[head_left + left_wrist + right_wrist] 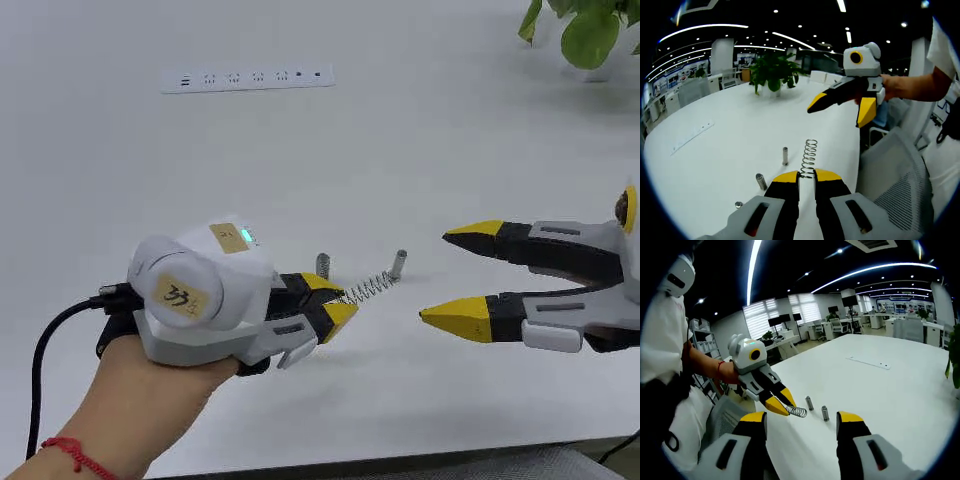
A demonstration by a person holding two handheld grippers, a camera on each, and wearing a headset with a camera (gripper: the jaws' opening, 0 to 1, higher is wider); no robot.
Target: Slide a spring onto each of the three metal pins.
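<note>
Left tool (342, 301) pinches coiled wire spring (368, 288)

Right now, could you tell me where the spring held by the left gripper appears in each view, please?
Head view: spring just below centre, jutting right from the left gripper.
Left gripper view: spring low centre, above its own jaws.
Right gripper view: spring low, left of centre.
Shared landmark: the power strip.

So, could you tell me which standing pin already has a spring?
The ribbed pin nearer the left hand-held gripper; the smooth pin at the tip of the held spring is bare.
</note>
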